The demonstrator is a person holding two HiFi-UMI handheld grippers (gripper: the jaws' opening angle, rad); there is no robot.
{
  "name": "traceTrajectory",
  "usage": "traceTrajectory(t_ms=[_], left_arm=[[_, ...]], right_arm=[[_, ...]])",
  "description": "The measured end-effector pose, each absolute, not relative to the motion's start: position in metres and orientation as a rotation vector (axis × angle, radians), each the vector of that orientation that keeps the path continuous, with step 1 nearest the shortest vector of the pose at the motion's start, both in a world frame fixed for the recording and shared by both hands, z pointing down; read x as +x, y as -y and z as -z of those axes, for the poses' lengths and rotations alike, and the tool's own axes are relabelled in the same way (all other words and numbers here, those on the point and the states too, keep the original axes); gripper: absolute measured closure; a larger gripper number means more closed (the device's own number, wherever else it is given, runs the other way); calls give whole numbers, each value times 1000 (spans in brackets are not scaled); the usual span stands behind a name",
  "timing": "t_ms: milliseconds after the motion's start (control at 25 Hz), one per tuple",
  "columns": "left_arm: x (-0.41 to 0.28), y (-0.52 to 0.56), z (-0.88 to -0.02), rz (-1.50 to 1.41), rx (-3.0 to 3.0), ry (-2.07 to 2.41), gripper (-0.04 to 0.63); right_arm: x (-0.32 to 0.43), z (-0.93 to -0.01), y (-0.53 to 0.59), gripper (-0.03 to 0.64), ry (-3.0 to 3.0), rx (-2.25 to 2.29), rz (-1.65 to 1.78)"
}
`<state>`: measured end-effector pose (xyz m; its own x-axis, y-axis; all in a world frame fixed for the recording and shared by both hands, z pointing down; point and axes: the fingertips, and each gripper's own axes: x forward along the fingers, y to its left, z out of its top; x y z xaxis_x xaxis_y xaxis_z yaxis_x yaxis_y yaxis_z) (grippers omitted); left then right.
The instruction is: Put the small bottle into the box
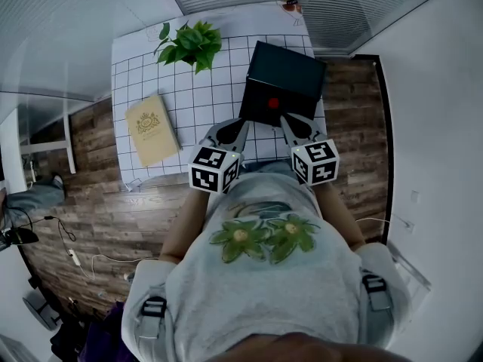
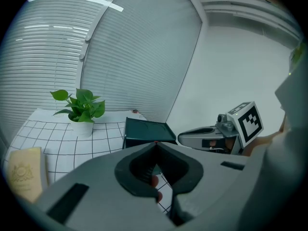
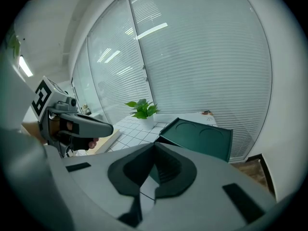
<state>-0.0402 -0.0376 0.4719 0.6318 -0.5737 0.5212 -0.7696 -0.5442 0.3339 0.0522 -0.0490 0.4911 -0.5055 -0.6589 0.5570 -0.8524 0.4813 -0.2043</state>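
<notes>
The dark green box (image 1: pixel 260 111) stands open on the grid-patterned table (image 1: pixel 143 74), with its lid (image 1: pixel 288 68) tipped up at the back. A small red spot (image 1: pixel 273 102) inside it looks like the small bottle; the rest of the bottle is hidden. My left gripper (image 1: pixel 243 125) hovers at the box's near left corner with its jaws shut and nothing held. My right gripper (image 1: pixel 287 119) is at the near right corner, also shut and empty. The box (image 2: pixel 147 131) lies just past the left gripper's tips (image 2: pixel 155 143). In the right gripper view the box lid (image 3: pixel 199 137) sits behind the tips (image 3: pixel 155 143).
A potted green plant (image 1: pixel 192 44) stands at the table's far left, and a tan book (image 1: pixel 152 130) lies at its near left. A small object (image 1: pixel 291 6) sits at the far edge by the window blinds. Wooden floor lies on both sides of the table.
</notes>
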Motion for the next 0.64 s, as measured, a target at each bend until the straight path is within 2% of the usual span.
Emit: traceTrajectory(t_ms=[640], left_arm=[[-43, 26, -471, -482, 2312, 1053, 588]], right_arm=[[66, -490, 45, 609, 2287, 1312, -627]])
